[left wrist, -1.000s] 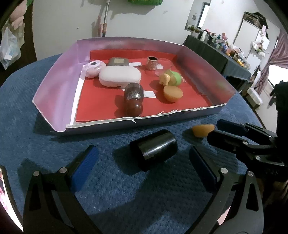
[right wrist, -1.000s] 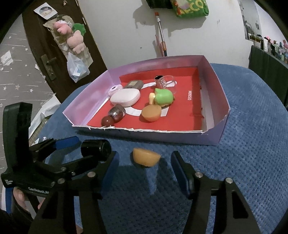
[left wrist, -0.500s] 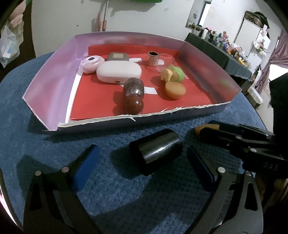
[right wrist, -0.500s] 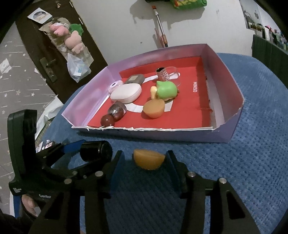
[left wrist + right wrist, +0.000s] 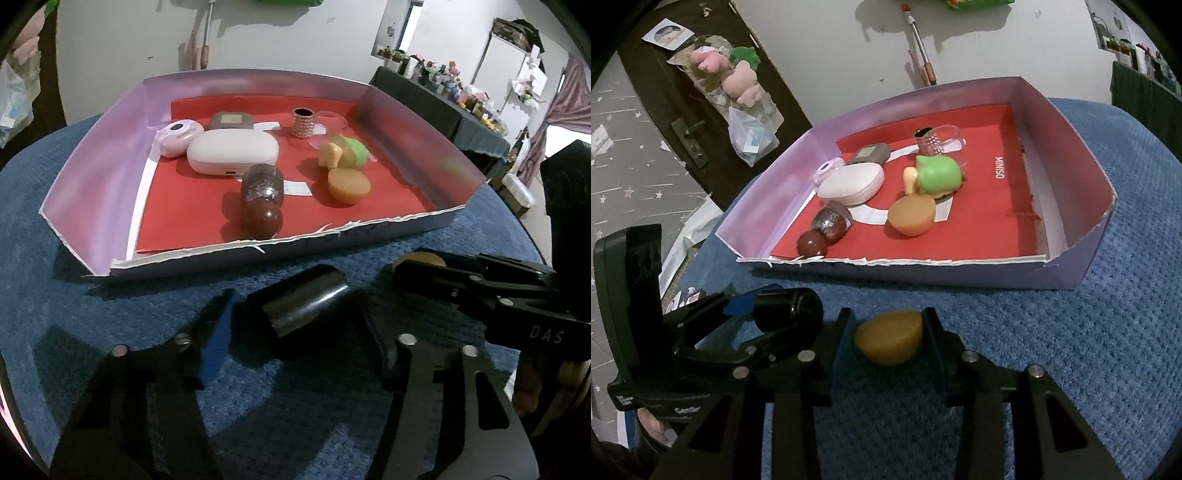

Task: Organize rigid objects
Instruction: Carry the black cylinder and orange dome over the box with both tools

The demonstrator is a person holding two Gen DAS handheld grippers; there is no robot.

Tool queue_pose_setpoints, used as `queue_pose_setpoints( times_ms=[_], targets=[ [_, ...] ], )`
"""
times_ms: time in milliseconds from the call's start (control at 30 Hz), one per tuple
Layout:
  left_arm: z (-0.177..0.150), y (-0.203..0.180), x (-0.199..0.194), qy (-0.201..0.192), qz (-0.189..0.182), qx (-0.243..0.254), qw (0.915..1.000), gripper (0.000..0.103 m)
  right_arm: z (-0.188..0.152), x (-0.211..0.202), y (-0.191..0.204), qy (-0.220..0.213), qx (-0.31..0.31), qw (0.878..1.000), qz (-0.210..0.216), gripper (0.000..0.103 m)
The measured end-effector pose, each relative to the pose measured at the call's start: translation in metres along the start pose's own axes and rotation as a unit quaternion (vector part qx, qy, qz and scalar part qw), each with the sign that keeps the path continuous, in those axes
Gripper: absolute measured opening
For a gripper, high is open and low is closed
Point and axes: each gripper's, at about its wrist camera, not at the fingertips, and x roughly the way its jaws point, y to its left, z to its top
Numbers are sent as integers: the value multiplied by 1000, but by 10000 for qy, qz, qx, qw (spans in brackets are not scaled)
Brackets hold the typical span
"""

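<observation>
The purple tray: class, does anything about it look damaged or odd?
Yes. The tray's near wall is torn down to a ragged white edge, lower than the other three walls, with paper shreds sticking up. The red liner inside stops short of the side walls, leaving white base bare.

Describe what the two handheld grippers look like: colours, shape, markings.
Both are black plastic frames with open triangular cut-outs and silver round bolt heads. The left gripper and the right gripper each end in two flat fingers faced with blue pads. Small white lettering marks the bodies. No cables or sleeves show.
</observation>
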Motion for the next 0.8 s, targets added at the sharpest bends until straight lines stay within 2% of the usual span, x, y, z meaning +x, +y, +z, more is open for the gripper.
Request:
queue_pose_setpoints(
  times_ms=[800],
  targets=[
    [-4,-9,-22,-184,-64,49,9998,53,-6,-27,17,-211,-142,9996,97,40]
  ],
)
